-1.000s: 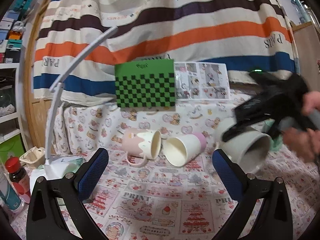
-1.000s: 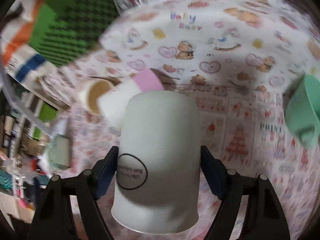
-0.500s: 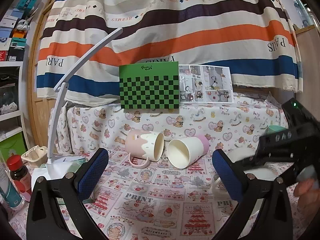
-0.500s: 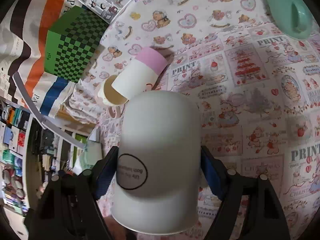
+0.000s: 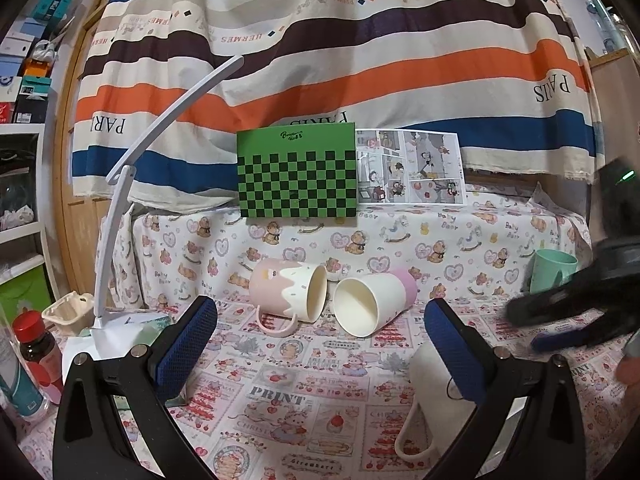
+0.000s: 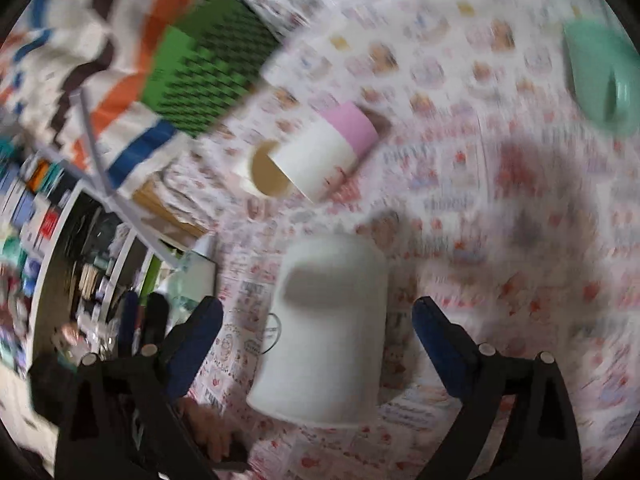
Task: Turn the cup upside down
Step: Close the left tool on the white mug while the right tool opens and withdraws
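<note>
Between wide-open hand-held gripper [image 6: 316,320] fingers, white cup [image 6: 328,332].

Left gripper [image 5: 320,344] held low and level, blue pads spread wide with nothing between. Right gripper [image 6: 316,340] apparently parted too, tilted downward, though blurred; fingers [image 6: 436,332] clear of contact.

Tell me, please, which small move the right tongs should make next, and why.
Probably draw the right tongs straight back and up, away from the plain white mug. The mug stands upside down on the printed tablecloth, and both blue pads are apart from its sides, so it seems released. A sideways move could knock it over.
</note>
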A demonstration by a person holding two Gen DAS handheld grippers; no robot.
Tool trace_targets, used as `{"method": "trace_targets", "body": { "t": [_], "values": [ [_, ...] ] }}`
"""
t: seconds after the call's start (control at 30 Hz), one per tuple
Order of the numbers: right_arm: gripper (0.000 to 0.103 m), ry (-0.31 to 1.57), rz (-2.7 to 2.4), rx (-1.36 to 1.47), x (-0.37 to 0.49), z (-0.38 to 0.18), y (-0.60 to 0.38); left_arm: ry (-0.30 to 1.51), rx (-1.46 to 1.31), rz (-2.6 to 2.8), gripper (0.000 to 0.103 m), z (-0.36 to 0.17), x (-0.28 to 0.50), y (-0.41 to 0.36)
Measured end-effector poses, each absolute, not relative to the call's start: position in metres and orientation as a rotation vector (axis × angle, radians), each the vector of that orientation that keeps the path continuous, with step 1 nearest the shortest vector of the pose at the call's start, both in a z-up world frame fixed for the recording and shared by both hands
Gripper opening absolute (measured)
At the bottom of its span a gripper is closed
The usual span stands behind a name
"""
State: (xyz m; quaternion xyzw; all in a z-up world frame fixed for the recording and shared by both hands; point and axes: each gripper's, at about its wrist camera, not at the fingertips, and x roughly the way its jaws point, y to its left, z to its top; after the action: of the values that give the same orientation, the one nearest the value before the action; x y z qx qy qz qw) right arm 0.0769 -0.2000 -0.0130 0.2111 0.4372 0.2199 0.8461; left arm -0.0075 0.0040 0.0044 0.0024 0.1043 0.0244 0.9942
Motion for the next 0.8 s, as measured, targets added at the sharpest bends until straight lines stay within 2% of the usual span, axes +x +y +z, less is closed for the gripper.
{"method": "trace_targets", "body": {
  "t": [0.1,0.23,0.43,0.8],
  "values": [
    [0.103,0.729,0.463,0.26,0.053,0.01,-0.21,0.217,0.005,0.047,0.103,0.004,-0.006,0.004],
    [0.103,0.537,0.381,0.032,0.024,0.014,-0.222,0.222,0.007,0.042,0.103,0.004,-0.005,0.004],
    [0.103,0.39,0.371,-0.026,0.006,-0.003,-0.246,0.236,0.005,0.04,0.103,0.002,-0.002,0.004],
    [0.103,0.296,0.362,-0.12,-0.015,-0.003,-0.25,0.287,-0.001,0.024,0.103,-0.001,0.006,0.006]
  ]
}}
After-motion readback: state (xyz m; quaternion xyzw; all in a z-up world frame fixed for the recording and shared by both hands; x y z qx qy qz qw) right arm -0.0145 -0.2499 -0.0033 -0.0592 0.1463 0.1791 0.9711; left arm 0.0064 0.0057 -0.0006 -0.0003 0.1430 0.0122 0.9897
